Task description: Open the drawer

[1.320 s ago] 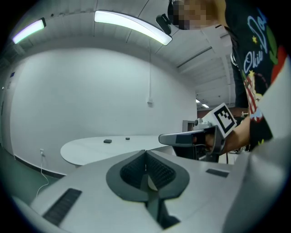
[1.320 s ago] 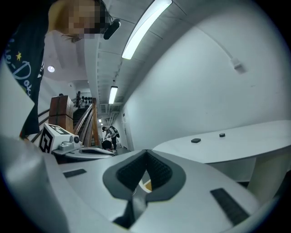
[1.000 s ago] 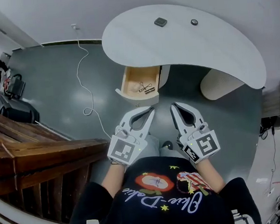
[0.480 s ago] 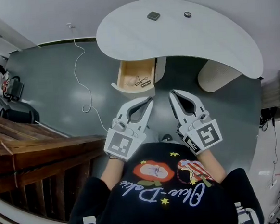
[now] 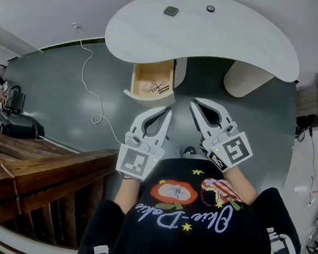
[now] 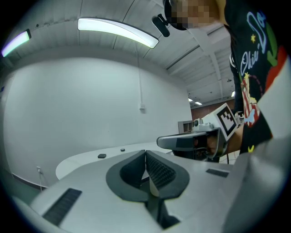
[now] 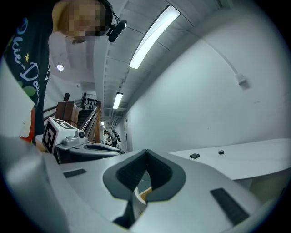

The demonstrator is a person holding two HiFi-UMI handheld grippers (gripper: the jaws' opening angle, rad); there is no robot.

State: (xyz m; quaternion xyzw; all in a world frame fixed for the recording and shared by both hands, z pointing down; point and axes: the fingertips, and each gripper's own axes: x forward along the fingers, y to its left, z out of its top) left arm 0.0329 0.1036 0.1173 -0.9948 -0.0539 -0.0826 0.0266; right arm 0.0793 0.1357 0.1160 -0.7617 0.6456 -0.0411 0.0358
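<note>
Under the far counter [image 5: 195,36], the drawer [image 5: 151,86] already sits open. Left gripper [image 5: 169,111] and right gripper [image 5: 192,102] are closed, holding nothing. Job looks done; no next pull needed.

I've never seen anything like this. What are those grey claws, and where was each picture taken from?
No robot: a person holds tongs in each hand. The head view looks down from a camera on the person's head at the left tongs and right tongs. The two gripper views come from cameras riding on the tongs, looking along their jaws. Both tongs are shut and hold nothing. Ahead stands a curved white desk bearing a dark square piece and a dark round piece. Its wooden drawer stands open, a small metal item inside.
</note>
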